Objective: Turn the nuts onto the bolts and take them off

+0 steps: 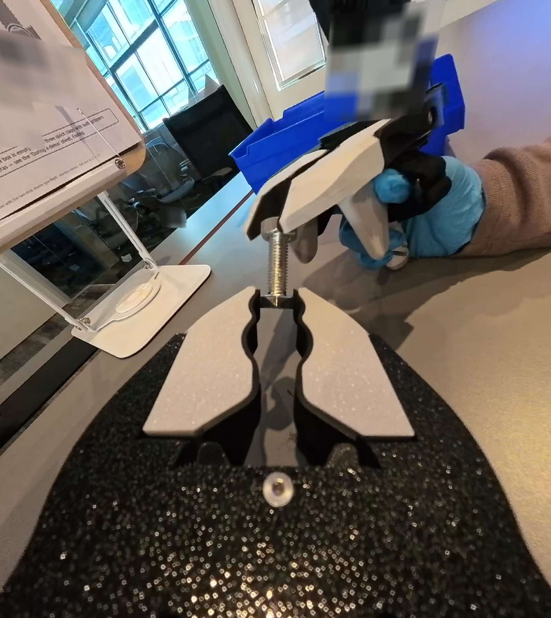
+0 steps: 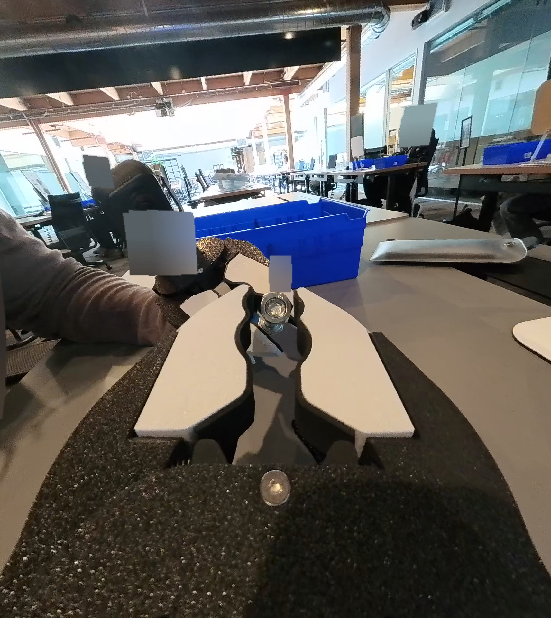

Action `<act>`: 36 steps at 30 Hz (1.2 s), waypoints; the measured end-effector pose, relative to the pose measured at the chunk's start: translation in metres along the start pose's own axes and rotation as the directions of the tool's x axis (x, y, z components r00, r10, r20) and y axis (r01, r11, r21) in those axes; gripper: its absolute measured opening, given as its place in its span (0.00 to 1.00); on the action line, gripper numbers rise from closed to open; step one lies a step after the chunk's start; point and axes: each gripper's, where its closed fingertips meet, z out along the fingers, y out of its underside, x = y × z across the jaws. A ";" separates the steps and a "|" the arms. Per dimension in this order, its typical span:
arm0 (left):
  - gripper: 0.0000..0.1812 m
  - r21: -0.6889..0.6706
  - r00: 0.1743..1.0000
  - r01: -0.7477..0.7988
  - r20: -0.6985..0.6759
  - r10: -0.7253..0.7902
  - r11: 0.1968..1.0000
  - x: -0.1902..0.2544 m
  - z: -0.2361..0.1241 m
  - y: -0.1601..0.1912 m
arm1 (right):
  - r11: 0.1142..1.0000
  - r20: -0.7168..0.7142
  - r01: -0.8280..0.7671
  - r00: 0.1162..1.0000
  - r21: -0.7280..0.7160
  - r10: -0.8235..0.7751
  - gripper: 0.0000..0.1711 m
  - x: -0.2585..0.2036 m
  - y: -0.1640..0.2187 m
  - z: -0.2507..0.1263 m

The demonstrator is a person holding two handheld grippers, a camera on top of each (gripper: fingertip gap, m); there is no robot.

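A silver bolt [image 1: 277, 264] is held upright above the grey table [image 1: 467, 368]. My left gripper [image 1: 275, 298] is shut on the bolt's head. My right gripper [image 1: 272, 223] comes in from above and is shut on a hex nut [image 1: 273, 221] at the bolt's threaded tip. In the right wrist view the right gripper [image 2: 274, 297] pinches the nut [image 2: 274, 307] end-on, with the bolt head [image 2: 269, 326] showing just below it. The left gripper's black body [image 2: 214, 257] lies behind. A blue-gloved hand [image 1: 434, 214] holds the right gripper.
A blue bin [image 2: 284, 240] stands on the table behind the grippers and also shows in the left wrist view [image 1: 300, 143]. A sign stand on a white base [image 1: 140, 301] is at the left. A silver pouch [image 2: 447, 250] lies at the far right. The tips of both grippers are at nearly the same place.
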 end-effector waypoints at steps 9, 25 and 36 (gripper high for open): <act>0.10 0.015 0.999 0.035 0.011 -0.035 0.999 -0.004 -0.001 -0.002 | 0.997 -0.022 0.021 1.000 0.076 -0.020 0.22 0.001 -0.012 -0.005; 0.10 0.160 0.977 0.206 0.026 -0.213 0.965 -0.023 -0.013 -0.016 | 0.982 -0.096 0.052 0.995 0.180 -0.035 0.30 -0.011 -0.022 0.010; 0.10 0.156 0.976 0.209 0.020 -0.215 0.965 -0.022 -0.013 -0.016 | 0.978 -0.006 -0.064 0.998 0.200 0.066 0.28 -0.012 -0.021 0.008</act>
